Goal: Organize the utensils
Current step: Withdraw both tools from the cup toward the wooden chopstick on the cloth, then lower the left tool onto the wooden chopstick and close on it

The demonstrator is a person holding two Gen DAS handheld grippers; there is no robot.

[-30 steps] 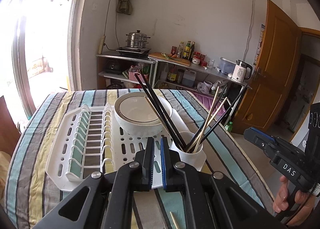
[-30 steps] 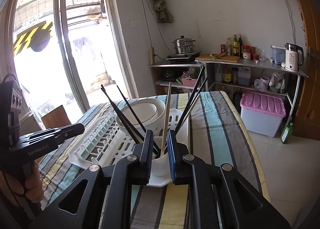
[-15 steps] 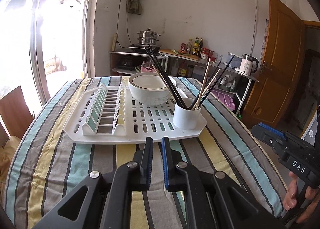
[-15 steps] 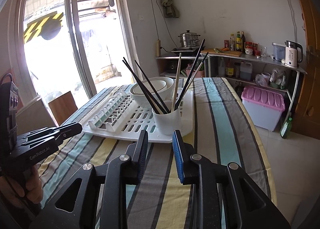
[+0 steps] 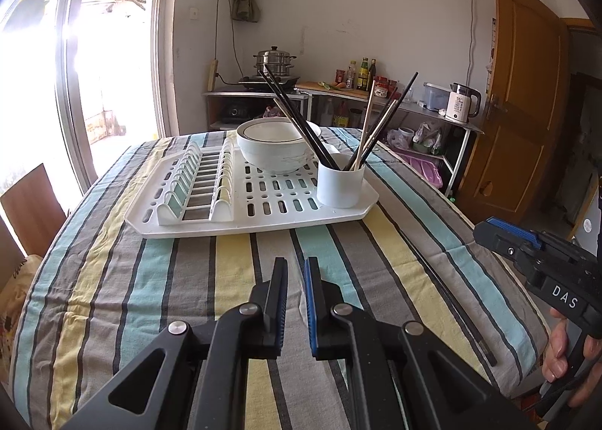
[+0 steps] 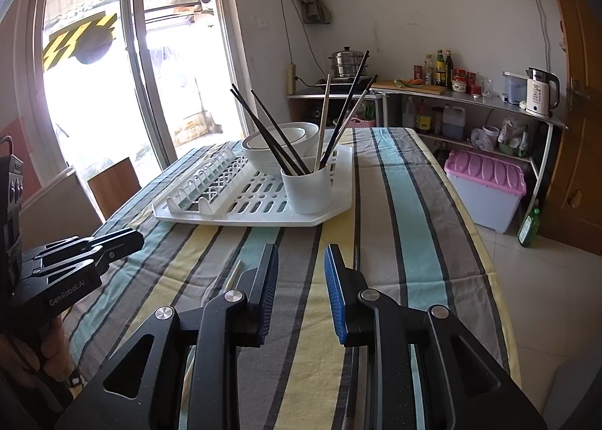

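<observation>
Chopsticks (image 5: 301, 121) stand in cup (image 5: 340, 185), tips fanning up/outward.

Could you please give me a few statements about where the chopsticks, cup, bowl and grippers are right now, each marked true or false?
1. The white cup stands on the drying rack. True.
2. The right gripper clamps a chopstick. False: it is open and empty.
3. A dark chopstick lies on the tablecloth. True.
4. The bowl holds the upright chopsticks. False: they stand in the cup.
5. The left gripper holds nothing. True.
</observation>
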